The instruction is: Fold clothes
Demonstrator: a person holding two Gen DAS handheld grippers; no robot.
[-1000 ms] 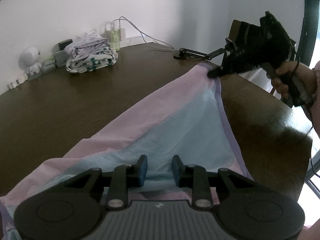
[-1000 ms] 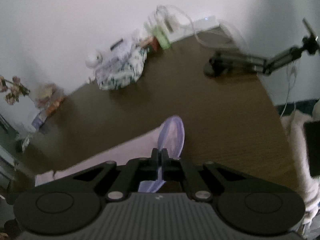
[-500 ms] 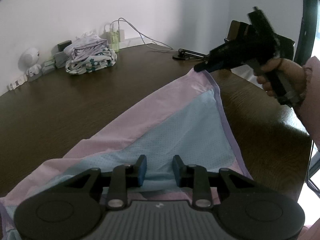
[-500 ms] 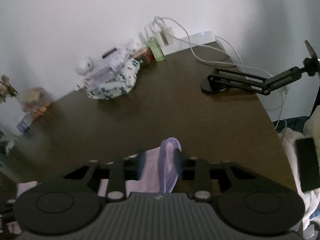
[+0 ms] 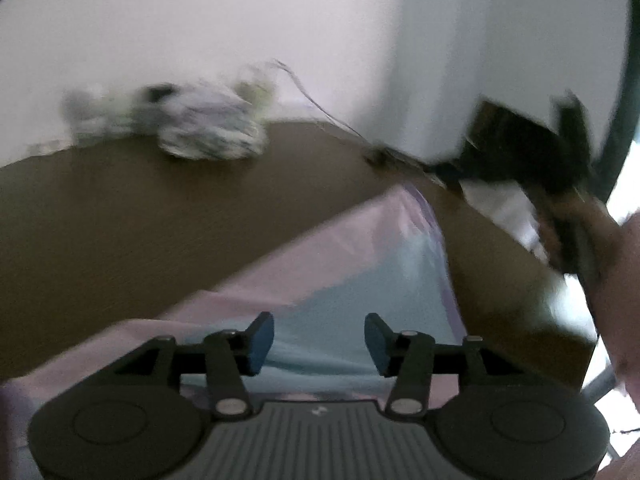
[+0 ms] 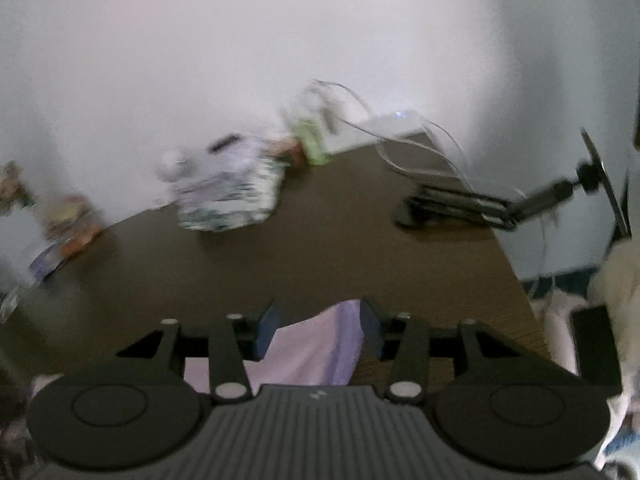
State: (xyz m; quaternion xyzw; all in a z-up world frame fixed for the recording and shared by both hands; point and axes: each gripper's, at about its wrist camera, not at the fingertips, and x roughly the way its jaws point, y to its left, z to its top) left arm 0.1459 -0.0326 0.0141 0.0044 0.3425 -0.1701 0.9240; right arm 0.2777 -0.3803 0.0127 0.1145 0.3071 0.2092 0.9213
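Left gripper (image 5: 316,340) jaws spread wide, hovering over near hem of the pink-and-blue garment (image 5: 360,264) lying flat on the brown table (image 5: 140,208). Right gripper (image 6: 318,330) jaws also apart, lilac corner between them, not pinched. Thin, light, limp fabric; likely slippery, so grab hems/corners. Far: folded pile (image 6: 228,200).

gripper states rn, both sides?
Left gripper: open, over the pink and blue garment, gripping nothing.
Right gripper: open, garment's lilac corner loose between its fingers.

2 wrist views, shared table (image 5: 120,216)
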